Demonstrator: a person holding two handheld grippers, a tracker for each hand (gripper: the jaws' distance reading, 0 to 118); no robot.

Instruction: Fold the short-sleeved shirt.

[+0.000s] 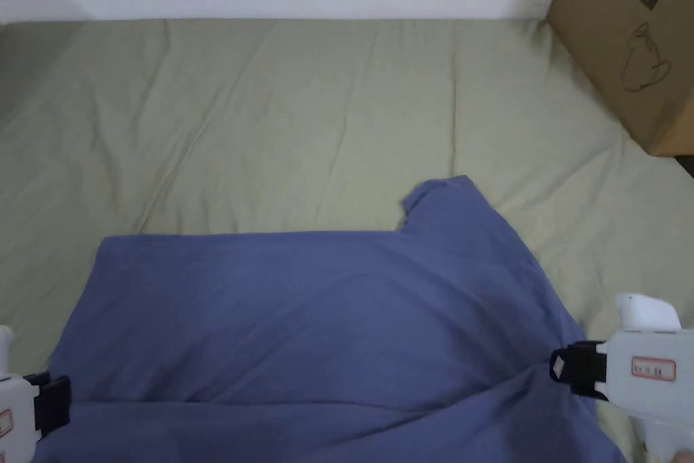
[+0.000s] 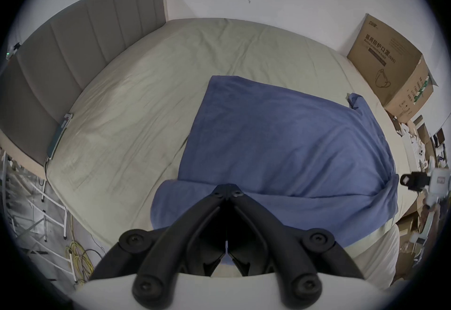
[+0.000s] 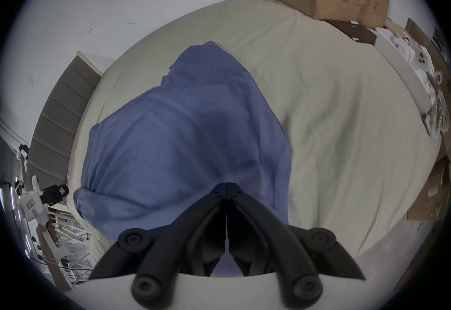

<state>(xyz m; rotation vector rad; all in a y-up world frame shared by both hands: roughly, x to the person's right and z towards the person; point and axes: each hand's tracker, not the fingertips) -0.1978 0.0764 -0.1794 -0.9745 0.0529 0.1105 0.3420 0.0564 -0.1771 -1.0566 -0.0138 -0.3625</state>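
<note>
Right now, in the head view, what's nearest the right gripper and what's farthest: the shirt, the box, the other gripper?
1. Shirt: at the right gripper's tips.
2. Box: beyond it, far right corner of the bed.
3. Left gripper: across the shirt, at the left edge.

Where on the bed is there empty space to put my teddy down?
The bedsheet is bare between the blue shirt and the wall, and leftward to the headboard. The near side is crowded: shirt, left gripper, right gripper. The cardboard box fills the far right corner.

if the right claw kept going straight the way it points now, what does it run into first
Most likely the blue shirt itself: the right claw is shut on its edge and points along the fabric, with the bed sheet underneath. Depth is unclear.
</note>
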